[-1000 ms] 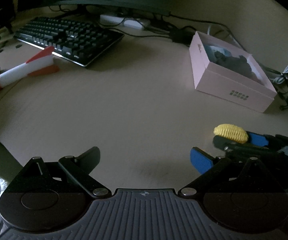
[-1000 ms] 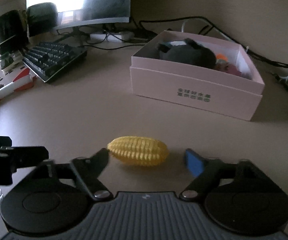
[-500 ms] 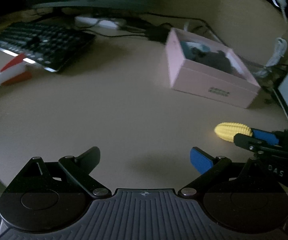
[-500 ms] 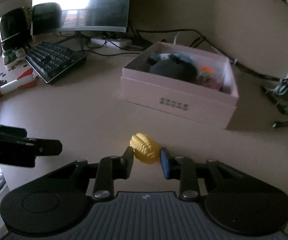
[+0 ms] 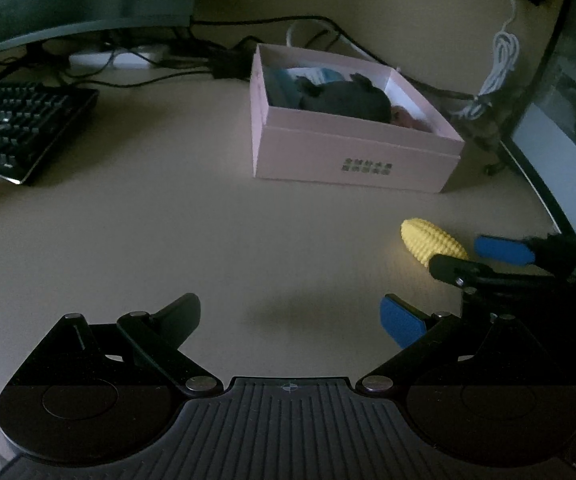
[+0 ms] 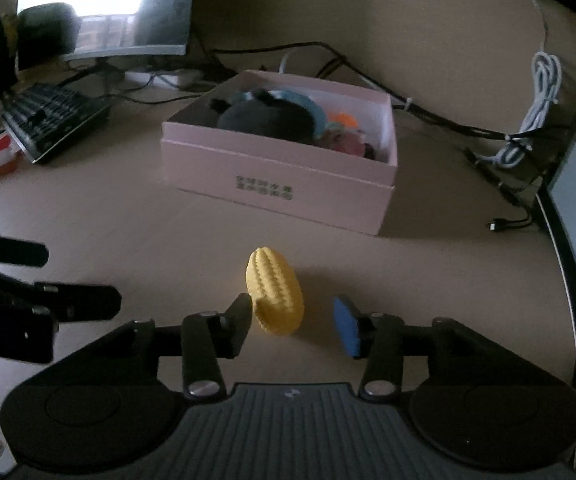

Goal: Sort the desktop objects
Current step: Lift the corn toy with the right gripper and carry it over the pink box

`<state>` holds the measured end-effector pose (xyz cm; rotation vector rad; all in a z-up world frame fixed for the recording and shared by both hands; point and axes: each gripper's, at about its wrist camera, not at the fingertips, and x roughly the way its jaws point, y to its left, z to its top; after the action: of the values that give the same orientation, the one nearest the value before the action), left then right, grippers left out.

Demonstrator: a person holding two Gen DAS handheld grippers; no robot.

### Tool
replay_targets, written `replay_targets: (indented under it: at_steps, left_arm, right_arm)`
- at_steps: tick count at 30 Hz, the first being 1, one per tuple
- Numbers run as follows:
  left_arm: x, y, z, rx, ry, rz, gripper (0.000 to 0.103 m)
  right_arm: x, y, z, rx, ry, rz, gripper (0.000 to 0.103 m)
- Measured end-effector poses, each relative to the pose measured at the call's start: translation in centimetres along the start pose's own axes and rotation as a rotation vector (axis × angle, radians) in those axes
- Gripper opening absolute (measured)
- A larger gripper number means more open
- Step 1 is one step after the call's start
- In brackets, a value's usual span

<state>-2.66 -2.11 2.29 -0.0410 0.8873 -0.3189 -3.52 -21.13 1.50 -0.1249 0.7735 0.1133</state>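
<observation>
Corn toy (image 6: 274, 296) between our right tool's (image 6: 294, 320) spread fingers, black finger touching it, blue one apart, on the surface (image 6: 128, 232) near the pink box (image 6: 276, 168), our left tool (image 5: 290, 316) spread wide, holding nothing.

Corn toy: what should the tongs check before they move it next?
1. Is the corn toy between the right tongs? Ok.
2. Do both pads touch it? Not ok: the blue pad stands apart.
3. Is it lifted off the desk? Cannot tell.
4. Is the pink box open on top? Ok.
5. Are the left tongs open and holding nothing? Ok.
</observation>
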Motion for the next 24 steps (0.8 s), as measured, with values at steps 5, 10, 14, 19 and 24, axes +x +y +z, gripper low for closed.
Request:
replay_targets:
  at_steps: [5,10,14,19,24]
  left_arm:
    - [0.0,-0.1,-0.3,-0.002,0.013,0.006,0.1]
    - [-0.6,-0.2,-0.5,0.01,0.021,0.018,0.1]
    - [-1.2,-0.5,-0.3,0.023,0.012,0.014,0.1]
    - [-1.8,-0.6,0.0,0.018,-0.016,0.001,0.1]
    - [-1.9,-0.4,0.7,-0.005,-0.048,0.003,0.1]
  right_arm:
    - [1.7,0.6,0.6,-0.041,0.011,0.021,0.042]
    - [0.9,1.1,1.0,-0.106,0.052,0.071,0.03]
    - [-2.2,1.1,1.7,-0.159,0.028,0.103,0.03]
    - [-6.0,-0.2,4.8,-0.148,-0.076,0.075,0.03]
    - [-6.6,-1.8,11.6,-0.093,-0.286,-0.026,0.03]
